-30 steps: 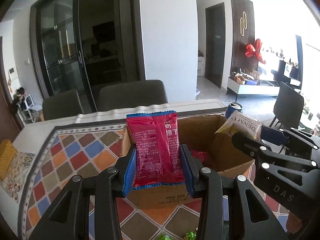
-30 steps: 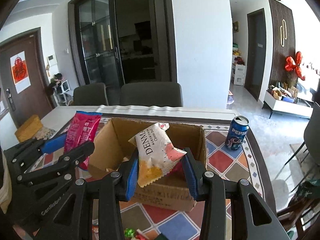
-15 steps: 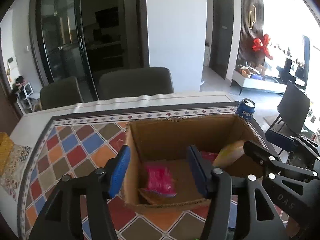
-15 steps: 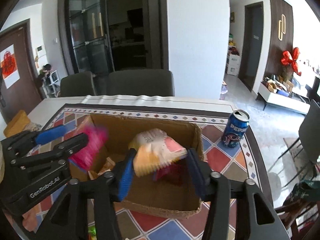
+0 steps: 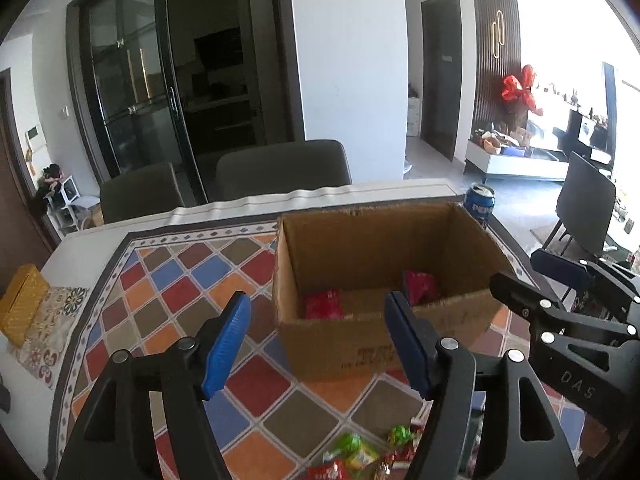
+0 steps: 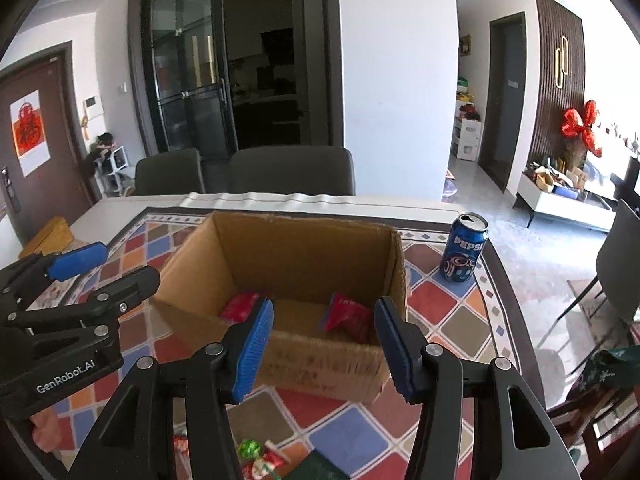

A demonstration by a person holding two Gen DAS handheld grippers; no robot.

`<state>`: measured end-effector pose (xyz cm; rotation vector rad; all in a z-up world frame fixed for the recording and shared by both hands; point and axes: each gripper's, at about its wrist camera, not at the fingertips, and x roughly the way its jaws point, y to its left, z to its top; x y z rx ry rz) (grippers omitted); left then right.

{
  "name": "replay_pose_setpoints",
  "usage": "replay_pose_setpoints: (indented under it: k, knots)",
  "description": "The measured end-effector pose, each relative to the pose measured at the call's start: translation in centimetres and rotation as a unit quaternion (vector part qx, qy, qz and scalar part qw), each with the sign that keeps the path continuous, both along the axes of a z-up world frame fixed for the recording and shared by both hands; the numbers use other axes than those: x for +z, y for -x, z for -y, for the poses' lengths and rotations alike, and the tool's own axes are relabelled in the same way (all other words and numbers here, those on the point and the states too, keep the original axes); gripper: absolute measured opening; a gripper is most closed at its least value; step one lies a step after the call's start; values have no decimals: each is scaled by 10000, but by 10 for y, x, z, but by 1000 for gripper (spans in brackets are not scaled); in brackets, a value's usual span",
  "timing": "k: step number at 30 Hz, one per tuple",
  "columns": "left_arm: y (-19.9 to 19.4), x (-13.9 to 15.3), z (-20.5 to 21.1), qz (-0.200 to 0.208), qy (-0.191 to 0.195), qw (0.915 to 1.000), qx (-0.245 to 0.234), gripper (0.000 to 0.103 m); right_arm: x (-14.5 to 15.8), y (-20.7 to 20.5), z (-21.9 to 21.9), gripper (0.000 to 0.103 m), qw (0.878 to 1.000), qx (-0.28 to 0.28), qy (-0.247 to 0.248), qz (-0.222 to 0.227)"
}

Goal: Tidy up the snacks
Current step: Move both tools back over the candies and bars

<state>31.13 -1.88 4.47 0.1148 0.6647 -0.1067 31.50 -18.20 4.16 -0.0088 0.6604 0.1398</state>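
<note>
**Both grippers empty above the snack box**

Sunlit dining room, patterned surface [image 5: 180, 280]: a cardboard box [image 5: 360, 336] holds red snack packets [image 6: 346, 314], while loose wrapped sweets [image 5: 360, 450] lie on the mat in front of it. Judged from this, a drop-off is done and the next pick calls for reaching down to those sweets. The left gripper [image 5: 318, 340] is spreading, nothing between its jaws; the right gripper [image 6: 324, 344] stands apart, empty. Both angle downward toward the box.
</note>
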Motion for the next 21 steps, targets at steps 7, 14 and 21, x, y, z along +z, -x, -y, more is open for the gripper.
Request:
replay_pose_setpoints:
  k: [7,14,21]
  knots:
    - [33,-10,-6,-76,79,9999,-17,69,-3,28,-3,54,10000,63,-16,-25]
    - [70,-24,-2,-148,95,9997,-144,69,-18,56,-3,54,9997,172,-1,-182]
    - [92,-43,6,-305,-64,9991,-299,69,-40,80,6,54,9986,192,17,-487]
